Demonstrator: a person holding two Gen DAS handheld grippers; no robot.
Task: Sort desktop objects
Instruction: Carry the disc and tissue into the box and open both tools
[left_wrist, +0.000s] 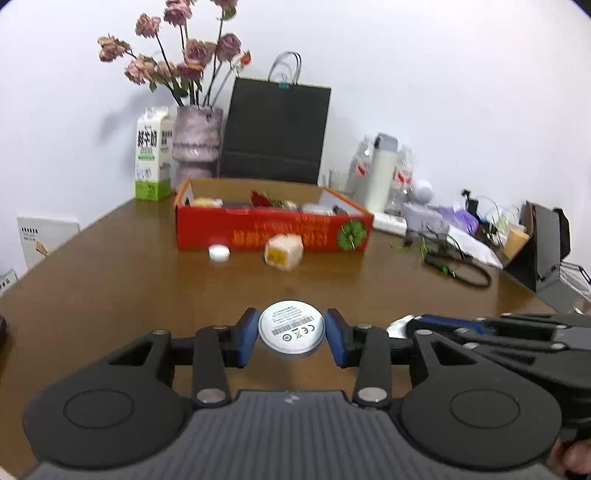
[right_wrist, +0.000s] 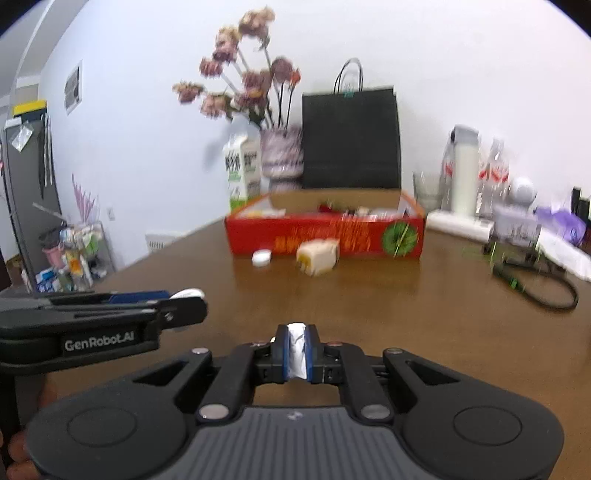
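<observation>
1. Above the brown table (left_wrist: 110, 280), L gripper (left_wrist: 291, 334) clamps a round silver disc (left_wrist: 291, 329) w/ printed label face up; both blue pads (left_wrist: 248, 332) touch its rim, disc clear of the tabletop.
2. R gripper (right_wrist: 296, 350) is pinched nearly closed on a small crumpled white piece (right_wrist: 296, 349), looks like foil or paper, can't tell which; it sits between the blue pads (right_wrist: 282, 350).
3. Both grippers side by side: R one shows at right edge of the left wrist view, L one at left edge of the right wrist view w/ disc edge peeking out.
4. Red cardboard box (left_wrist: 273, 230) sits mid-table further back, open top, brown inner flaps up, several mixed items inside (too blurry to ID).
5. In front of box, on the table: small white cap (left_wrist: 218, 253) and, to its right, a cube-ish tan pack w/ yellow label (left_wrist: 283, 252), tilted. Both close to the box front, apart from each other.
6. Behind box by the wall: milk carton (left_wrist: 153, 158), pinkish vase w/ dried roses (left_wrist: 197, 136), black paper bag (left_wrist: 277, 129).
7. Right side of table: white bottle (left_wrist: 382, 173), clear plastic bottles, purple wrapper, black cable loop (left_wrist: 469, 275), other clutter.
8. A fingertip shows at bottom corner in each view, on the gripper handle.
</observation>
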